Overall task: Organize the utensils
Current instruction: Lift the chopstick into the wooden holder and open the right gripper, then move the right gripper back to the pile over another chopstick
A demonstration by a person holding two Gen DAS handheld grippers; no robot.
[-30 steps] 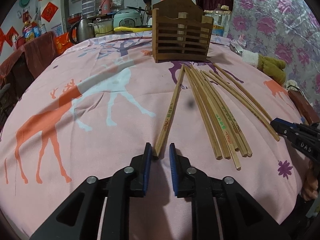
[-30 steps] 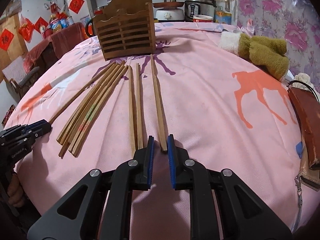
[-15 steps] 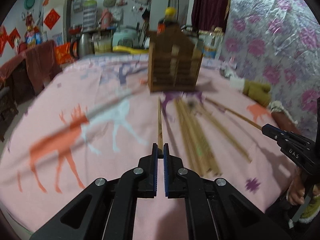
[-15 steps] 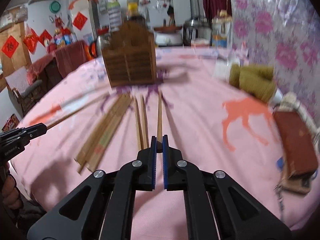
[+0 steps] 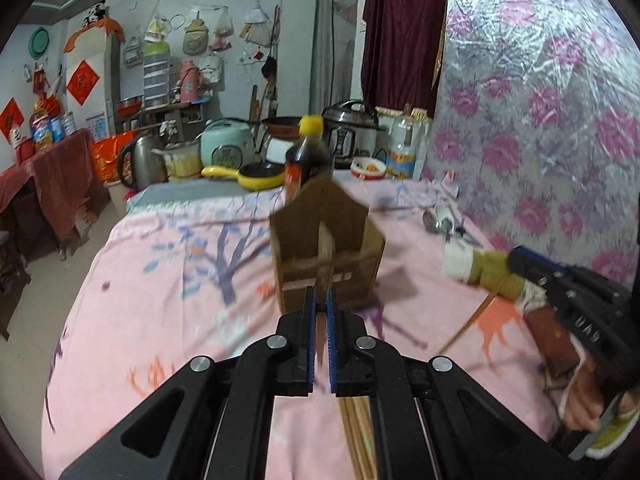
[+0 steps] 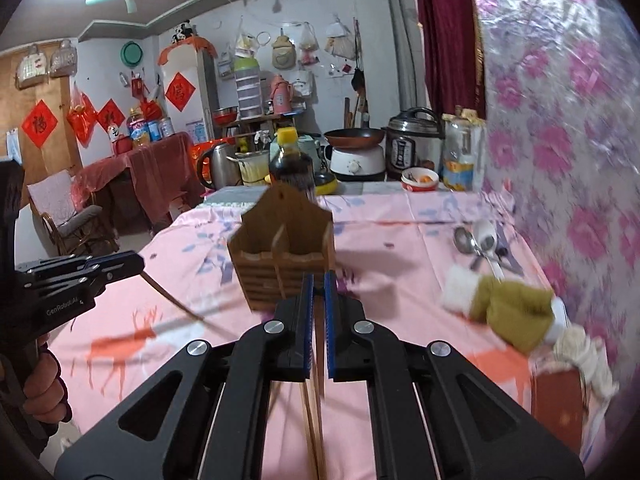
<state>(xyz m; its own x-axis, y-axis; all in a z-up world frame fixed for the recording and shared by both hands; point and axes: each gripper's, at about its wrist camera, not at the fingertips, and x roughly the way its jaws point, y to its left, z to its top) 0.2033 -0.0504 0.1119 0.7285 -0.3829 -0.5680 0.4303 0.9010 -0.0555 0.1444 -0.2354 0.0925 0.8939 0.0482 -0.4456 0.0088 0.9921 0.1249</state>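
Observation:
A brown wooden slatted utensil holder (image 5: 326, 248) (image 6: 282, 258) with two compartments stands on the pink tablecloth. My left gripper (image 5: 320, 304) is shut on a wooden chopstick (image 5: 321, 336) that hangs down, lifted near the holder; it also shows in the right wrist view (image 6: 176, 302). My right gripper (image 6: 316, 288) is shut on another chopstick (image 6: 318, 356), which also shows in the left wrist view (image 5: 470, 322). More chopsticks (image 5: 358, 440) (image 6: 310, 420) lie on the cloth below both grippers.
A dark sauce bottle (image 5: 306, 152) stands right behind the holder. Metal spoons (image 6: 480, 244) and an olive-and-white cloth (image 6: 504, 304) lie at the right. A brown case (image 6: 560, 400) lies at the right edge. Cookers, kettle and a yellow pan (image 5: 252, 174) crowd the far end.
Both grippers closed on a chopstick each, lifted them off the cloth and moved forward and up toward the holder; the chopsticks now hang down from the jaws.

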